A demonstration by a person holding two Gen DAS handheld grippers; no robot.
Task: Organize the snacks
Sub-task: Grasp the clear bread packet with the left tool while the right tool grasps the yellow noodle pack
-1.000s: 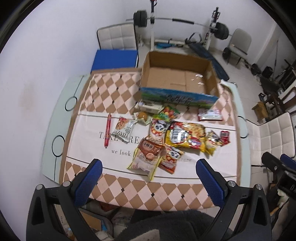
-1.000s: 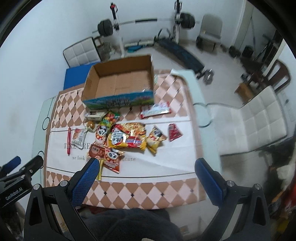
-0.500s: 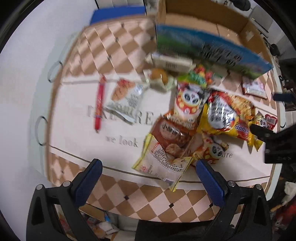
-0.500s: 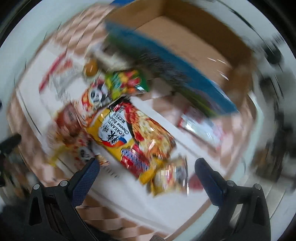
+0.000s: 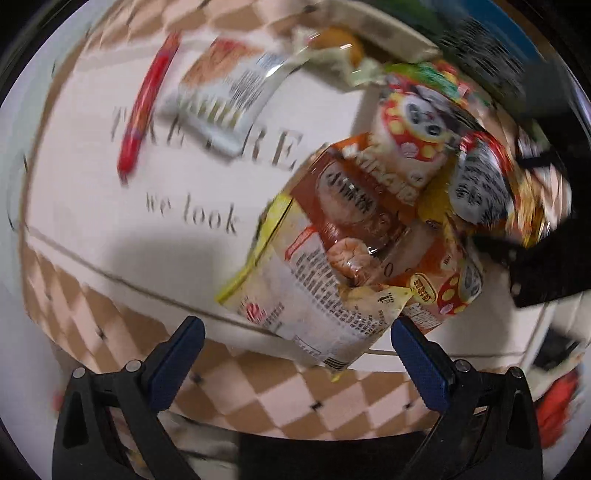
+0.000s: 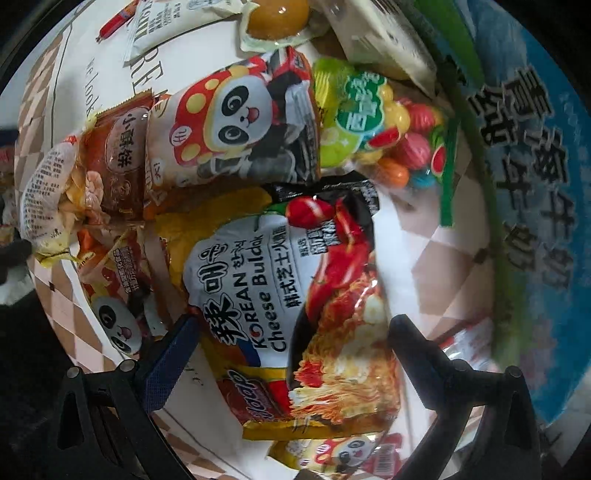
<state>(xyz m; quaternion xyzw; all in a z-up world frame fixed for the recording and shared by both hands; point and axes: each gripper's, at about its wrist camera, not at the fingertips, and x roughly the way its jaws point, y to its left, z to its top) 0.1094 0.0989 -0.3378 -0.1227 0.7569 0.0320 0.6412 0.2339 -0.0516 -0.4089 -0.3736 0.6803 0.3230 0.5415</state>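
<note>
My left gripper (image 5: 293, 341) is open, low over the near end of a brown and yellow snack packet (image 5: 325, 254) on the tablecloth. My right gripper (image 6: 291, 332) is open, its fingers straddling the yellow Korean cheese noodle bag (image 6: 295, 295). Beyond that bag lie a white panda bag (image 6: 236, 122) and a green fruit-candy bag (image 6: 373, 129). A second panda packet (image 6: 118, 325) lies by my right gripper's left finger. The left wrist view is blurred; it shows a red sausage stick (image 5: 147, 103) and a white packet (image 5: 229, 96) farther off.
The blue printed side of the cardboard box (image 6: 524, 184) rises close on the right in the right wrist view. A round orange pastry in a clear wrapper (image 6: 277, 14) lies beyond the pile. The checkered table edge (image 5: 258, 391) is just under my left gripper.
Both grippers have dropped from high above the table down close to the snack pile. The left one closed in on the brown packet, the right one on the yellow noodle bag.
</note>
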